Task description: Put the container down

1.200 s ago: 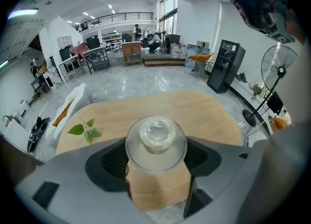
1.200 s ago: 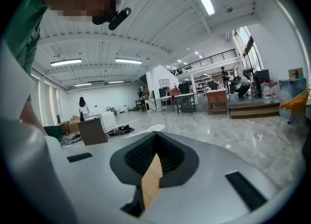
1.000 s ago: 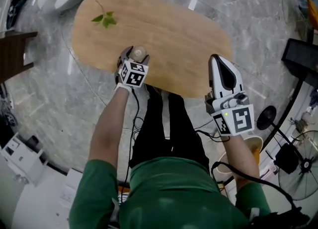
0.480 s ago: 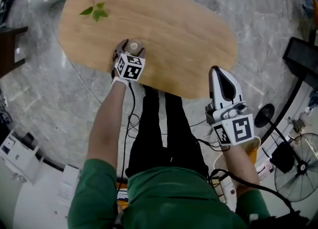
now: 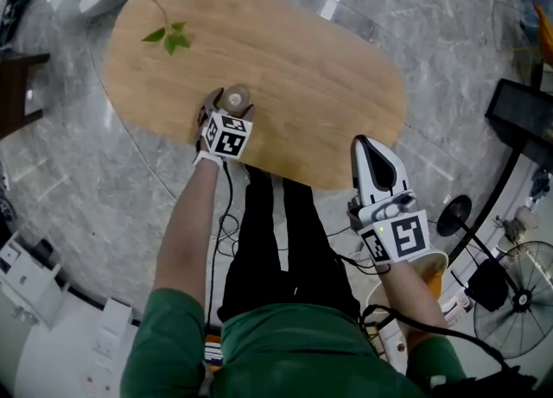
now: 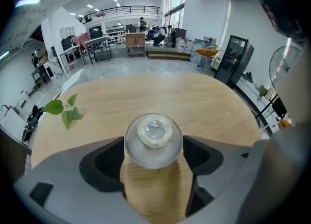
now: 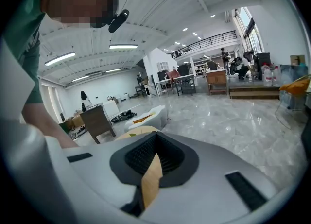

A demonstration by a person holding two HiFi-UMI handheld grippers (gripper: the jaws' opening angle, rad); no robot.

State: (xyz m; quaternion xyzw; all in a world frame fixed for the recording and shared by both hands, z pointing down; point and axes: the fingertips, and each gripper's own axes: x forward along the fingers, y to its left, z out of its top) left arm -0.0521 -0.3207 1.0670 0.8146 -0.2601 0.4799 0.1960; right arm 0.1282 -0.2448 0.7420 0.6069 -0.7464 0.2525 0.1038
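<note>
Container: a small round see-through vessel point(image 6: 153, 139), glassy and greyish, viewed almost straight down from the left gripper view.
Container top: a smaller pale ring sits at the middle of its round body; I cannot tell whether that is a cap or an open mouth.
Container place: it stands upright on the wooden table point(image 5: 302, 60), near the edge closest to the person and toward the table's left half.
Left gripper point(image 5: 230, 104): its jaws are opening, one on each side of the container, which sits right between the dark ribbed pads. The container's outline overlaps both pad edges in the left gripper view, and no clear gap shows on either side.
Left marker cube point(image 5: 226, 133): it sits just behind the container in the head view, above the table's near edge.
Right gripper point(image 5: 365, 148): jaws drawn together to a narrow slit with nothing between them. Only a sliver of the tabletop shows through in the right gripper view.
Right gripper place: its tip is at the table's near edge, well apart from the container.
Table: oval, light wood grain, standing on a grey marbled floor point(image 5: 78, 172).
Leaf sprig point(image 5: 171, 36): a few green leaves on a thin stem, lying flat on the far left part of the table, well apart from the container.
</note>
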